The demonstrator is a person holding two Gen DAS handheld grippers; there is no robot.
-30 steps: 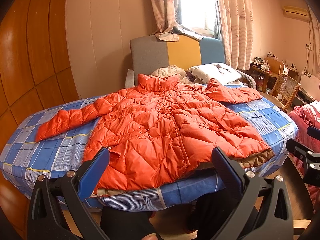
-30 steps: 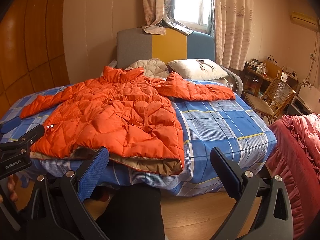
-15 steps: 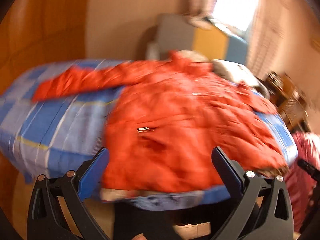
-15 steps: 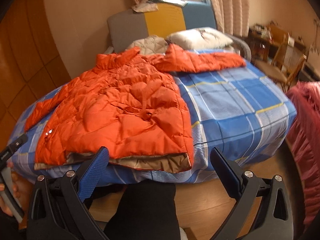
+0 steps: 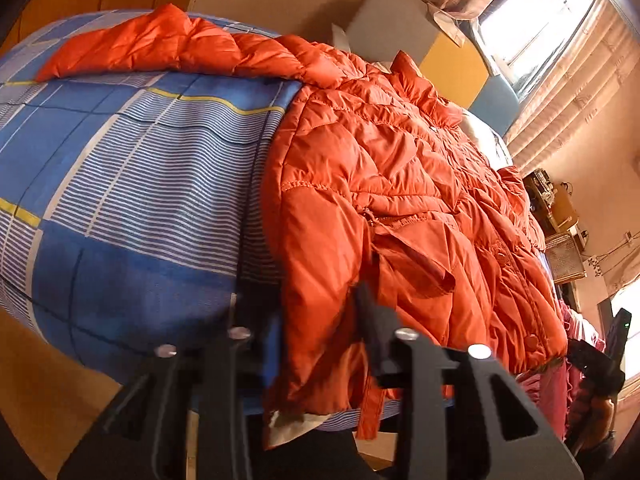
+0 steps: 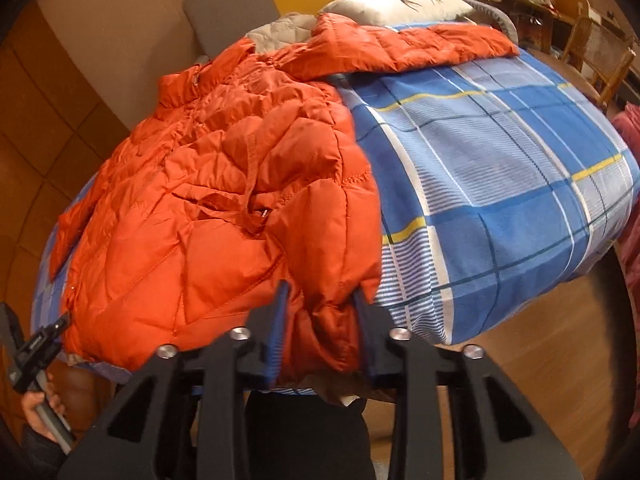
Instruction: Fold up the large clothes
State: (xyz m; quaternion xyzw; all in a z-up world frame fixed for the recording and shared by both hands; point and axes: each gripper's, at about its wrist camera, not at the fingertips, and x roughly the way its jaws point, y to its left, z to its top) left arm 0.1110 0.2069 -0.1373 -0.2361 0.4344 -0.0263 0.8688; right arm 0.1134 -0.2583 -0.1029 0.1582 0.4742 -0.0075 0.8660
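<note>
An orange quilted puffer jacket [image 5: 384, 184] lies face up on the blue plaid bed [image 5: 132, 184], sleeves spread toward the headboard. My left gripper [image 5: 316, 320] is shut on the jacket's bottom-left hem corner at the bed's foot edge. My right gripper [image 6: 320, 312] is shut on the jacket [image 6: 224, 184], on its bottom-right hem corner, where the fabric bunches between the fingers [image 6: 276, 332]. The other gripper shows at the edge of each view, right [image 5: 600, 356] and left [image 6: 36, 352].
The bed [image 6: 500, 160] has a grey, yellow and blue headboard [image 6: 256, 0] with a white pillow [image 6: 400, 0] and a beige quilt. A wicker chair [image 6: 600, 56] and a desk stand at the right. Pink fabric [image 5: 576, 344] lies beside the bed. Wood floor is below.
Both grippers moved from open and back from the bed down onto the jacket's hem corners and closed on them. The views tilted as they came in.
</note>
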